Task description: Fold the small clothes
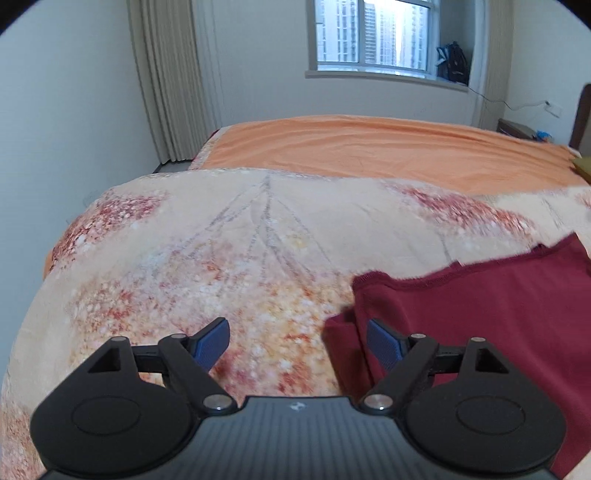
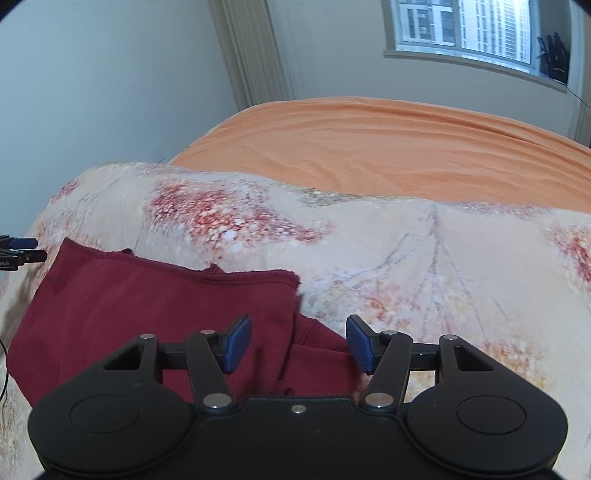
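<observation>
A dark red garment [image 1: 480, 325] lies flat on a floral blanket [image 1: 221, 251], partly folded, with a folded flap at its left edge. My left gripper [image 1: 297, 345] is open and empty, its jaws wide, just above the garment's left edge. In the right wrist view the garment [image 2: 147, 306] lies at the lower left. My right gripper [image 2: 299, 343] is open and empty over the garment's right edge, where a flap [image 2: 317, 339] sticks out. The left gripper's fingertips [image 2: 22, 249] show at the far left edge of that view.
The blanket covers the near part of a bed; an orange sheet [image 1: 369, 151] covers the far part. Beyond are a white wall, beige curtains [image 1: 166, 81], a window [image 1: 373, 33] and a nightstand [image 1: 517, 129] at the right.
</observation>
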Available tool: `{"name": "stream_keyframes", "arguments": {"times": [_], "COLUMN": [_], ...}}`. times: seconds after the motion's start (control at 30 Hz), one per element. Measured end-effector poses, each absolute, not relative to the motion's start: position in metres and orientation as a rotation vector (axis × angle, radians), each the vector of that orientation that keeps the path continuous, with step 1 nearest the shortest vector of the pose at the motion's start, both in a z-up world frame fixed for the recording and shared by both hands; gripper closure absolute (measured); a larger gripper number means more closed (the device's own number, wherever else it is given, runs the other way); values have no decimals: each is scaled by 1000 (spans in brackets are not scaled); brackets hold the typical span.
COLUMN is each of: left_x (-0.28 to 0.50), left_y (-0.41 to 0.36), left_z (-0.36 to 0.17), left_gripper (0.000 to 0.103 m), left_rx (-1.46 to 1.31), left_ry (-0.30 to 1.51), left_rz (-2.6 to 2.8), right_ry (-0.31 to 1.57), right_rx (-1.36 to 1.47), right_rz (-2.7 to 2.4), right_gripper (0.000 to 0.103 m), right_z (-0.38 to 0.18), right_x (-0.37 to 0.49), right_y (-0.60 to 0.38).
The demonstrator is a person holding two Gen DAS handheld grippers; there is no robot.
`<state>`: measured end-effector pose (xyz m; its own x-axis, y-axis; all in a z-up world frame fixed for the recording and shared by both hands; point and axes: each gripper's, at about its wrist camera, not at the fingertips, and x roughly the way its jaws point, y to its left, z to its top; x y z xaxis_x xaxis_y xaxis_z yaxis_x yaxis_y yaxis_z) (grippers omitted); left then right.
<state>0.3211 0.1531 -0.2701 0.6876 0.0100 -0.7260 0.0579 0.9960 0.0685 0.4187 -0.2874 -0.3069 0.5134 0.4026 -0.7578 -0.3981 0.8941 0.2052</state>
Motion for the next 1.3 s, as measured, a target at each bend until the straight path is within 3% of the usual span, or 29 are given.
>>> {"name": "stream_keyframes", "arguments": {"times": [0.13,0.27,0.47,0.7,1.13,1.3], "left_x": [305,268,230,245,291,300], "left_y": [158,157,141,156,154,154], "left_z": [-279,-283,-302,-317,-333,-342], "left_gripper": [17,17,17,15,15,4], "left_rx": [60,-93,-161,-313,-392,-450], "left_ry": [858,871,931,951,975,986], "left_rz": [83,-3,-133,-141,-194,-227], "right_ry": [864,813,856,899,847,842], "right_rx": [-76,-15,37,125,82,55], "right_rz": [384,513,661,668,657,632], "right_gripper": [45,30,28,27,24,24], "right_z": [-300,-286,-290,-291,-280,-284], "right_x": [409,364,290,247,267,293], "right_y": [-271,-246,-215,-201,-184,-168]}}
